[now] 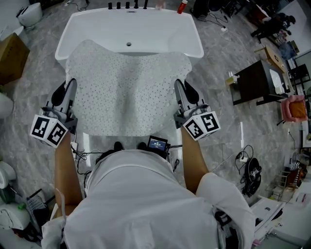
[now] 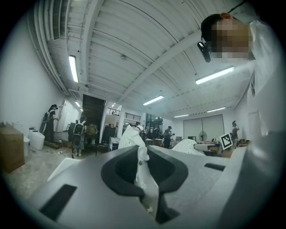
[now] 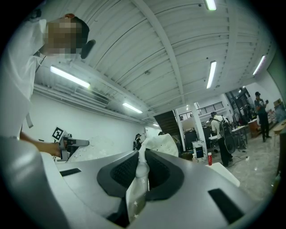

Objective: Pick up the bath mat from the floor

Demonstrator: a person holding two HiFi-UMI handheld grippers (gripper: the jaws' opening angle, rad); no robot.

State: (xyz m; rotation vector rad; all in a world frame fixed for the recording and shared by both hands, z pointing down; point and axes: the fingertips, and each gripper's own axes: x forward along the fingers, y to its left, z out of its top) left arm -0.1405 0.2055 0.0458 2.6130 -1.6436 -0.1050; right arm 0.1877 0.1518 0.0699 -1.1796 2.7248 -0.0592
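Grey floor (image 1: 221, 63), white bathtub (image 1: 92, 30) | bath mat (image 1: 129, 92) held spread | left gripper (image 1: 69, 86) pinching it | right gripper (image 1: 181, 87) pinching it

Bathtub: a white glossy freestanding bathtub (image 1: 77, 22) is standing straight ahead on the floor.
Taps: a row of short black fittings (image 1: 127, 5) is sitting along its far rim.
Bottle: a small red bottle with a white cap (image 1: 181, 6) is standing at the tub's far right corner.
Floor: grey marble-patterned tiles (image 1: 218, 53) are running all around the tub.
Table: a dark wooden side table (image 1: 250, 80) is standing to the right, well apart from the tub.
Box: a brown cardboard box (image 1: 9, 57) is sitting at the left.
Seat: a pink cushioned stool (image 1: 295, 108) is standing at the right edge.
Lights: long fluorescent tubes (image 2: 73, 68) are glowing on the white ribbed ceiling.
Bystanders: people wearing backpacks (image 2: 78, 133) are standing by a dark doorway at the back.
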